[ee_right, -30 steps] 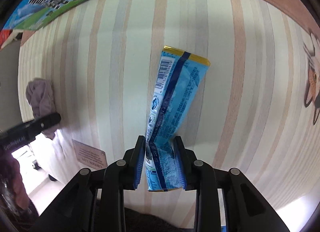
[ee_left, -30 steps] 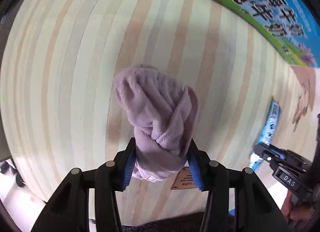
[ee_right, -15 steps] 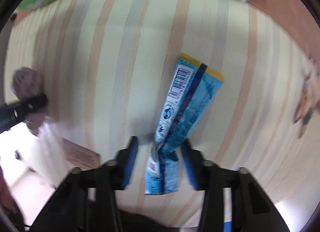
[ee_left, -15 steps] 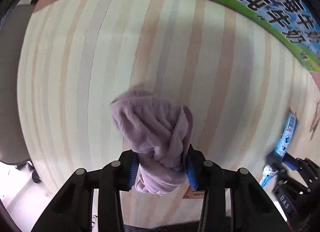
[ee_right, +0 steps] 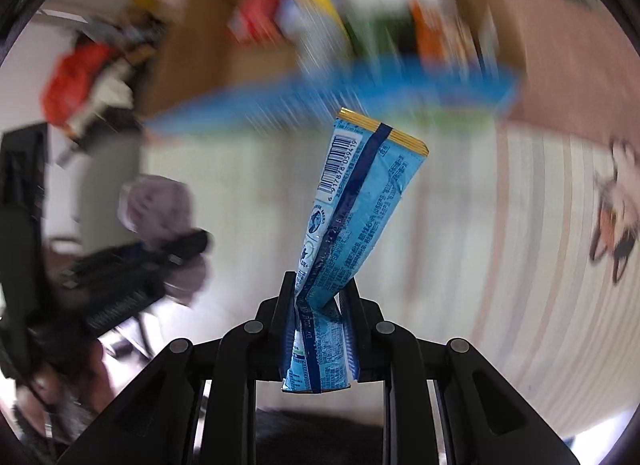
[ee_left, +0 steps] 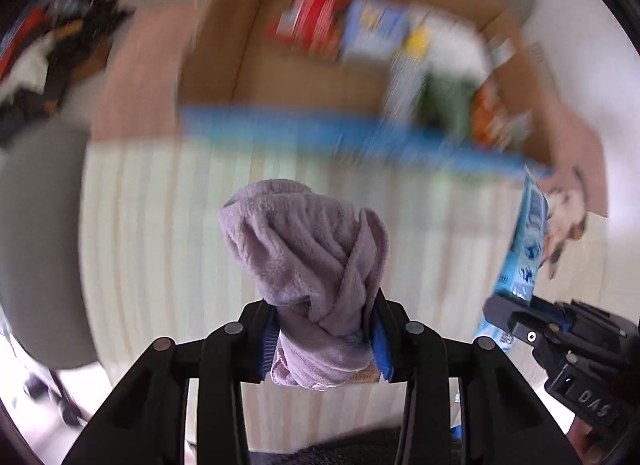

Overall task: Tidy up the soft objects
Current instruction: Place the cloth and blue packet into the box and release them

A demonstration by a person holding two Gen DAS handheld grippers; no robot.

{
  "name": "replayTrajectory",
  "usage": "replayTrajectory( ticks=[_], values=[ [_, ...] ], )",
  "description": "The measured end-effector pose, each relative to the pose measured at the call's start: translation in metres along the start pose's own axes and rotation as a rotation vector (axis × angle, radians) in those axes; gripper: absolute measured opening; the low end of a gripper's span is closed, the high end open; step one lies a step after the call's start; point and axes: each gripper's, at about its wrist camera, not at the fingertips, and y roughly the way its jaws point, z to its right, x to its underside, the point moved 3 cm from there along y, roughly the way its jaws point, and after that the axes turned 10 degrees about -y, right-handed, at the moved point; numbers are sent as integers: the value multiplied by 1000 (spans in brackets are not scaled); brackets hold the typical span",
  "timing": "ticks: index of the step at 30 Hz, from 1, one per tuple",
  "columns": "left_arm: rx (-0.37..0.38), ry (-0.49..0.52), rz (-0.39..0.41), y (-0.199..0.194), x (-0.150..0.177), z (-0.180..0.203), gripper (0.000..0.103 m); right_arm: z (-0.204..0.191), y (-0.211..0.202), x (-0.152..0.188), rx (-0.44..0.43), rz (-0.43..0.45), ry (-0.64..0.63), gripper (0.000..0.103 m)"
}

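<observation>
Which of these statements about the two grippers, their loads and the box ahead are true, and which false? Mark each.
1. The left gripper is shut on a purple towel. True.
2. The right gripper is empty. False: it is shut on a blue packet.
3. The cardboard box already holds items. True.
4. The towel lies flat on the striped surface. False: it is bunched between the jaws.

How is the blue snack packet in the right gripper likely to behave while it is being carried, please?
The blue packet is probably thin and floppy: it creases where the right gripper pinches it. It stands up unsupported, so it seems light. Its glossy film may slip.
</observation>
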Motion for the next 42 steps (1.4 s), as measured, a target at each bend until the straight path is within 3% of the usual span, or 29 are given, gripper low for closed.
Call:
replayTrajectory(
  ticks=[3, 5, 7, 8, 14, 22, 23, 24, 26, 27, 28, 29, 35, 42],
  values=[
    [-7, 47, 39, -35, -44, 22, 36, -21, -38, -48, -57, 115, -6, 22],
    [-20, 67, 38, -44, -70, 47, 36, -32, -54, -88, -57, 176, -11, 22],
    [-38, 78, 16, -46, -84, 46, 36, -21, -77, -125, -45, 210, -15, 22],
    [-44, 72, -7, -41, -97, 46, 36, -14, -88, -159, -46, 211, -11, 22],
    [-80, -2, -140, 15, -147, 36, 36, -2, -55, -227, -23, 140, 0, 22],
    [-90, -56, -277, 71, -146, 30, 39, 22, 20, -252, 3, -6, -16, 24],
    [-80, -64, -286, 75, -146, 29, 40, 23, 28, -253, -8, -31, -26, 35],
    [-64, -75, -296, 78, -145, 28, 44, 25, 33, -257, -33, -50, -27, 56],
    [-57, -83, -292, 81, -143, 27, 49, 30, 34, -260, -17, -60, -24, 75],
    [-53, -85, -287, 80, -142, 27, 58, 32, 33, -261, 0, -56, -28, 79],
    [-53, -84, -279, 79, -141, 27, 68, 34, 31, -263, 7, -53, -30, 79],
    [-53, -76, -267, 76, -140, 28, 71, 37, 28, -264, 11, -55, -29, 79],
    [-69, -41, -192, 52, -129, 37, 72, 40, 5, -266, 89, -26, -62, 79],
    [-46, -34, -63, 26, -101, 48, 72, 56, -34, -236, 239, 0, -68, 79]
  ],
)
